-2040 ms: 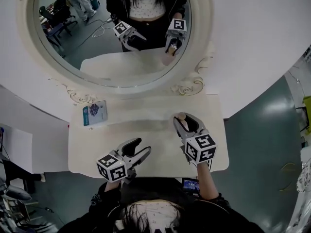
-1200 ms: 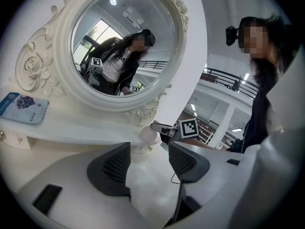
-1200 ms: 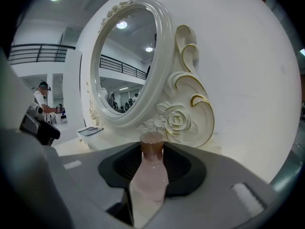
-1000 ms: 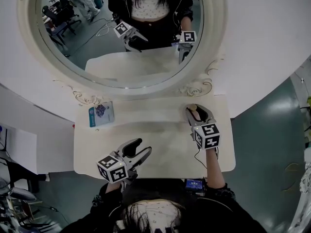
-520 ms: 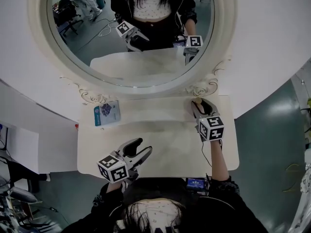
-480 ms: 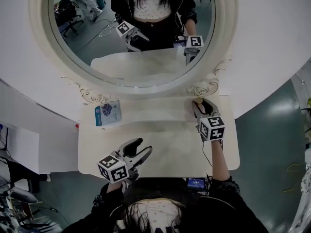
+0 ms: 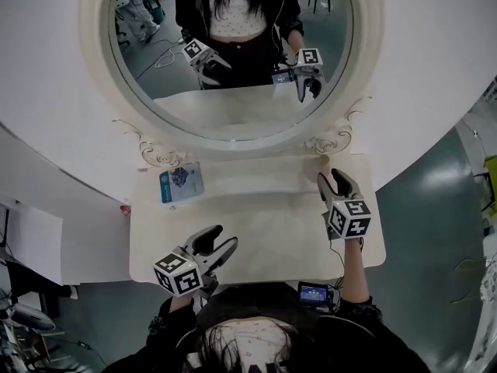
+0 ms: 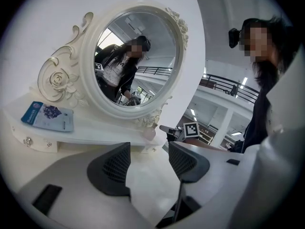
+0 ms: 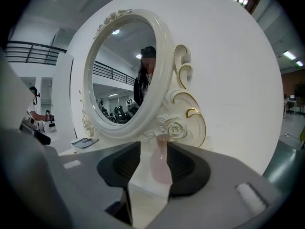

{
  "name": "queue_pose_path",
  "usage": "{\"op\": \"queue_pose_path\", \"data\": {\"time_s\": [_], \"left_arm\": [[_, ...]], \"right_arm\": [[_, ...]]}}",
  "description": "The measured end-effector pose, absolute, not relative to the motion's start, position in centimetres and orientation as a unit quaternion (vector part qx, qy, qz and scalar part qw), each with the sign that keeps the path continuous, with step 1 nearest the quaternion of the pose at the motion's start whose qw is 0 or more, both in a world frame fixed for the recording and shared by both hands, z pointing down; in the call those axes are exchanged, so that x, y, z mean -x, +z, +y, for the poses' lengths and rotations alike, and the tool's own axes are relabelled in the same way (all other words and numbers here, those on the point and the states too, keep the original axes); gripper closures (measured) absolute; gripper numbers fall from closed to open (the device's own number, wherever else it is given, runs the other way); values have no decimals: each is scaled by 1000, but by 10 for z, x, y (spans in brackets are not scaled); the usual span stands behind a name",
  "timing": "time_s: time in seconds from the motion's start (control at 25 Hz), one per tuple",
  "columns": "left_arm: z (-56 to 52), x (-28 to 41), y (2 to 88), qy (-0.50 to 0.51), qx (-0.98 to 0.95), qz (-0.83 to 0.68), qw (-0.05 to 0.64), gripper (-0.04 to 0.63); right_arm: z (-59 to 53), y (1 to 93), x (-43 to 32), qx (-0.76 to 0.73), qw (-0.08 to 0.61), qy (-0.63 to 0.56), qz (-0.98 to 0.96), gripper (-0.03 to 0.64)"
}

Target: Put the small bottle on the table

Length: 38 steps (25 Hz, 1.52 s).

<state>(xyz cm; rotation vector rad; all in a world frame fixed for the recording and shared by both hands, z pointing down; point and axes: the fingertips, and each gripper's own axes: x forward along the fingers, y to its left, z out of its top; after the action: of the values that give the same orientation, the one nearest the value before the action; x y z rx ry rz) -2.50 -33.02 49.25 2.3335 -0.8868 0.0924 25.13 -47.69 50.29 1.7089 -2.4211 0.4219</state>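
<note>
Since two seconds ago the right hand-held gripper has carried the small pale pink glass bottle from mid-desk to the right rear corner; its jaws have just been opening. They now stand released, the bottle upright between them, with a gap at the left pad. The bottle rests on the raised back ledge of the white desk, just beside the carved scroll foot of the oval cream-framed mirror; the placing looks done, with only the withdrawal left. The next move calls for drawing straight back with the jaws wide, so that neither pad tips the bottle. The desk's right edge and the mirror's foot are close; open room lies toward the person. The left hand-held gripper hovers unclenched and empty over the near edge; a blue flat packet lies well apart on the ledge's left.
</note>
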Motion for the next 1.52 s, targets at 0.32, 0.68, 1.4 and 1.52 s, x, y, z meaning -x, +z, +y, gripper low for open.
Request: {"op": "queue_pose_path", "data": {"time_s": [0.32,0.68,1.4,1.52], "left_arm": [[-303,52,485,25,-896,-317,310,344],[-251,101,481,14,-906,-289,309,348],[-166,126,489,-1,-926,-202,319,354],[-156,123,489,-4,-926,-204,319,354]], "right_arm": [[-384,486,-170,-528,58,161,-832,448],[-297,466,-42,-479,20,174,-860,451],[-175,473,57,-464,58,183,-865,503],[-166,472,53,-464,58,183,-865,513]]}}
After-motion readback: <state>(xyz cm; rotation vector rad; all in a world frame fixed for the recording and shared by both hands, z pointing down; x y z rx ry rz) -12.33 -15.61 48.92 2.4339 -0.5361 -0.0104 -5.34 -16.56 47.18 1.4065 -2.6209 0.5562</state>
